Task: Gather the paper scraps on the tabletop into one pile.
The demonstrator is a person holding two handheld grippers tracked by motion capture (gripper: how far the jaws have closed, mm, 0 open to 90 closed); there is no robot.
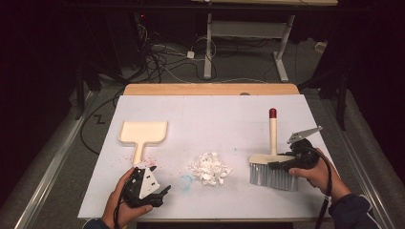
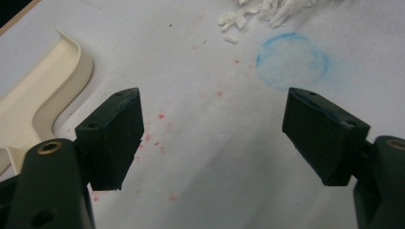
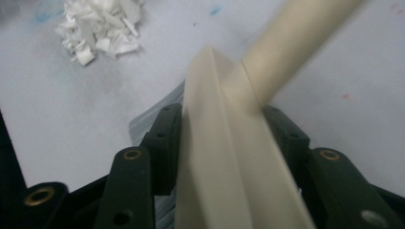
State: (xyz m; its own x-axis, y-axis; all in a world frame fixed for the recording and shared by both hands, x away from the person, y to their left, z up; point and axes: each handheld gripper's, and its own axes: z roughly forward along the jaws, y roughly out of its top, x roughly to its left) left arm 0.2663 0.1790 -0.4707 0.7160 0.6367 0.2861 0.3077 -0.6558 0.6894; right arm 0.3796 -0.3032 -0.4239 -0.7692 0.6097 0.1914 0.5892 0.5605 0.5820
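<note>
A brush (image 1: 273, 136) with a cream handle, a red tip and grey bristles lies at the right of the white table. My right gripper (image 1: 276, 164) reaches its head from the right. In the right gripper view the cream back of the brush (image 3: 215, 157) runs between the jaws of my right gripper (image 3: 224, 129), which stand parted close along its sides. A cream dustpan (image 1: 143, 131) lies at the left. A pile of white paper shreds (image 1: 209, 168) sits mid-table. My left gripper (image 1: 161, 193) rests open at the front left, with bare table between its jaws (image 2: 215, 138).
A faint blue ring (image 2: 292, 59) and red specks mark the table just ahead of the left gripper. The dustpan's rim (image 2: 33, 100) lies to that gripper's left, the shreds (image 2: 267, 9) farther ahead. The table's front edge runs just below both hands.
</note>
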